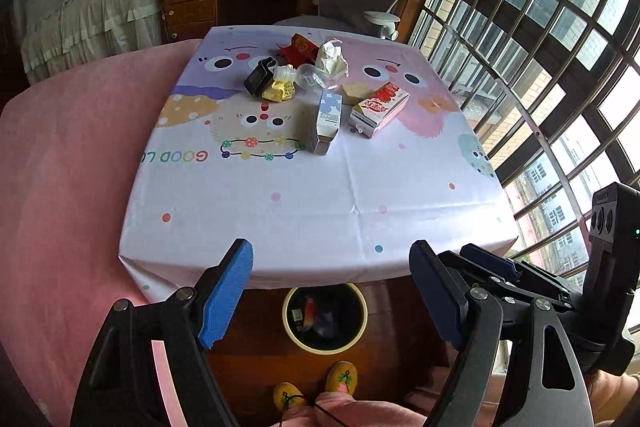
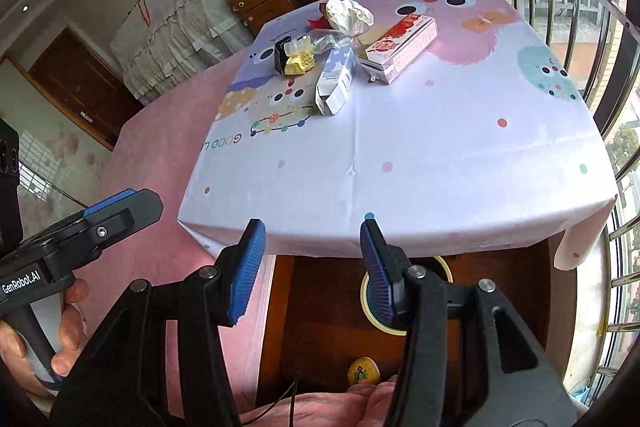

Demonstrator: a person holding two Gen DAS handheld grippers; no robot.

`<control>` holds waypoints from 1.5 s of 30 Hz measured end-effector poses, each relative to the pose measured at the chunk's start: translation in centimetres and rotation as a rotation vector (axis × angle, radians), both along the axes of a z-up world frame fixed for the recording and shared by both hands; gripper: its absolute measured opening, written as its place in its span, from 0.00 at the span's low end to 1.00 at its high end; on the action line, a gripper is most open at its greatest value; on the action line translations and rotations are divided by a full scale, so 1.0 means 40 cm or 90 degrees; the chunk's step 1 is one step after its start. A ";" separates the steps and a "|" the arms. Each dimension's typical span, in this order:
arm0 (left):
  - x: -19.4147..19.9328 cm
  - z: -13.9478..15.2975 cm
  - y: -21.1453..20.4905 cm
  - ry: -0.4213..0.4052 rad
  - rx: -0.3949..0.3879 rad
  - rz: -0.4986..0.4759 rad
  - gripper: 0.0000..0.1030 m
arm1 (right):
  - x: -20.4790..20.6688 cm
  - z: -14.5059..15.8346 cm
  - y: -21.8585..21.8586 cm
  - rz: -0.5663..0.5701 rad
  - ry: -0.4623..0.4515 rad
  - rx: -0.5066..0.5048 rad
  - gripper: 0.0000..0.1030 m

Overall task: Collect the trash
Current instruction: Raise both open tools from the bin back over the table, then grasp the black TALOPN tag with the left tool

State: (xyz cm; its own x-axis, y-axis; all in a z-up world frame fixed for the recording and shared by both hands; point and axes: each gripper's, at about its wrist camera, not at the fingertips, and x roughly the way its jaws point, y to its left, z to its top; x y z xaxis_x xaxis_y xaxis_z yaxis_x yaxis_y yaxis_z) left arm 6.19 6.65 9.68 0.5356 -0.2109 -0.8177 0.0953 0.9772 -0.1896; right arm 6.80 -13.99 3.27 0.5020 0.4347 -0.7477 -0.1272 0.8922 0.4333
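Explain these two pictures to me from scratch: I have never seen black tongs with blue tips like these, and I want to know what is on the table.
There is no robot here. A person holds one pair of hand tongs in each hand, and each carries a wide-angle camera looking forward along its two fingers.

One picture looks along the left tongs, the other along the right tongs. Both stand open and hold nothing. Each camera also catches the other pair at its edge.

On the table's cartoon tablecloth lies a small heap of trash: a pink carton, a blue-and-white carton, crumpled white paper, a yellow wrapper, a black packet and a red wrapper.

On the floor below the near table edge stands a round bin with some things already in it.
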 end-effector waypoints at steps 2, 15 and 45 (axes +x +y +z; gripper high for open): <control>0.013 0.030 0.001 -0.012 0.008 0.014 0.79 | 0.019 0.037 -0.005 0.011 -0.024 0.002 0.45; 0.116 0.041 0.045 -0.007 0.051 0.065 0.72 | 0.198 0.112 0.065 0.059 -0.070 0.000 0.45; 0.997 -0.249 0.360 0.069 0.056 -0.181 0.72 | 0.932 -0.350 0.453 -0.127 0.076 -0.134 0.45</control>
State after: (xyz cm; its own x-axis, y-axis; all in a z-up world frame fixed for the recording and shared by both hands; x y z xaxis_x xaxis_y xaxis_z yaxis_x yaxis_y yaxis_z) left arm 46.06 21.05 -0.26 0.3741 -0.2666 -0.8883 0.3516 0.9271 -0.1301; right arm 44.10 4.12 -10.74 0.4652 0.1656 -0.8696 0.0996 0.9663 0.2373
